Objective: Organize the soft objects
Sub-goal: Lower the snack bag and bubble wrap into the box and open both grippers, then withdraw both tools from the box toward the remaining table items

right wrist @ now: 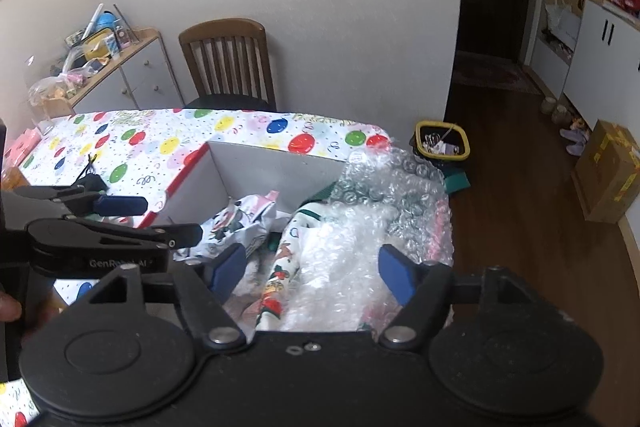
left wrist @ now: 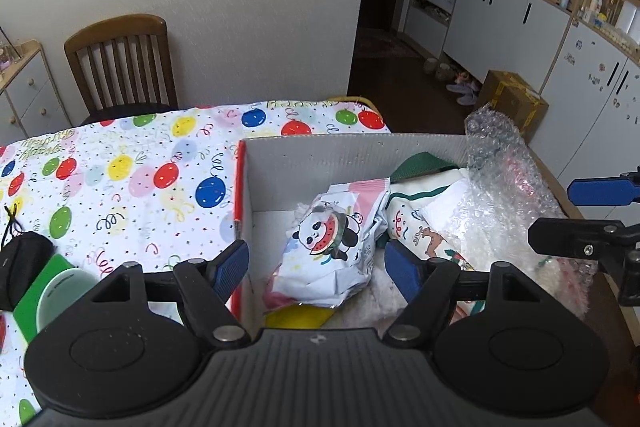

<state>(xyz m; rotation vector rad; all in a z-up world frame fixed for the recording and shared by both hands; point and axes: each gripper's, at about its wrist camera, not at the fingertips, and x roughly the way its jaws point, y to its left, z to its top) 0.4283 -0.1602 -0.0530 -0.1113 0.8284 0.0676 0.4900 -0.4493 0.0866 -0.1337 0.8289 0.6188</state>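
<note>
A white cardboard box [left wrist: 352,151] with a red outer side stands on the table. It holds a panda-print soft pack [left wrist: 332,247], a reindeer-print cloth [left wrist: 424,227], a green-trimmed fabric [left wrist: 424,167] and a bubble wrap sheet [left wrist: 508,179]. My left gripper [left wrist: 316,267] is open and empty above the box's left part. My right gripper [right wrist: 312,269] is open and empty above the bubble wrap [right wrist: 380,211] and the cloth [right wrist: 280,267]. The box [right wrist: 272,163] and the left gripper [right wrist: 120,219] show in the right wrist view, and the right gripper's fingers [left wrist: 600,191] in the left wrist view.
The table wears a balloon-print cloth [left wrist: 132,179]. A black pouch [left wrist: 22,263], a green item and a pale cup [left wrist: 60,295] lie at its left. A wooden chair [left wrist: 120,63] stands behind. A bin [right wrist: 442,143] and a cardboard carton [right wrist: 608,171] are on the floor to the right.
</note>
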